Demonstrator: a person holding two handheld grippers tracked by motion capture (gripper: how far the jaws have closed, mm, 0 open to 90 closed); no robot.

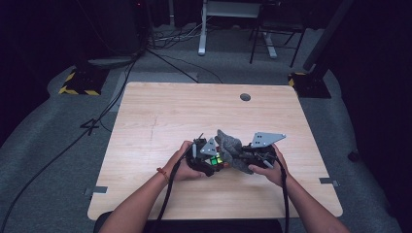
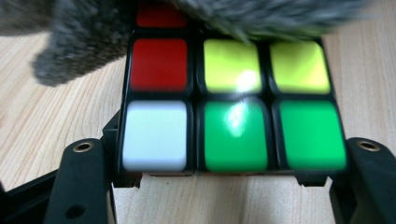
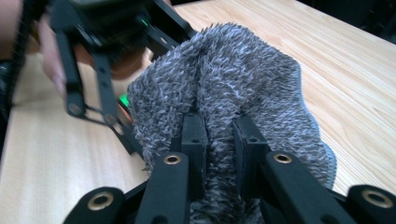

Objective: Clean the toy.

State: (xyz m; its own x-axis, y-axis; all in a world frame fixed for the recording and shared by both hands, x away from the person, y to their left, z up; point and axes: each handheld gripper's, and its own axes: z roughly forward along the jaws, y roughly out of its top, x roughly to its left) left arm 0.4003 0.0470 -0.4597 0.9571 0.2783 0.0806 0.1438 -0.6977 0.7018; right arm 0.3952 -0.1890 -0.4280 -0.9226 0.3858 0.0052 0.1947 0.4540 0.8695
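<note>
Two claws met near the front middle of the pale wooden desk (image 1: 160,111), each held in one of the person's hands. The left claw (image 1: 212,163) was clamped on a puzzle cube (image 2: 231,105), one black jaw at each side of it; in the left gripper view the cube's near face showed a white and two green squares in the bottom row, then red and two yellow above, w/ another red square at the top edge. The right claw (image 3: 219,140) had its jaws drawn narrow, pinching a fold of a grey fuzzy cloth (image 3: 243,79) between them. In the high view the cloth (image 1: 228,145) stood bunched up between the two grippers, just right of the cube (image 1: 215,159), & in the left gripper view its grey pile (image 2: 79,42) draped over the cube's top & upper left corner. Whether the cloth pressed on the cube or just overlapped it, I couldn't quite tell, since that part was blurred. Cube sat low, prob. on or just above the desk surface. A round grommet hole (image 1: 245,97) lay in the desk's far part, well apart from the hands.
</note>
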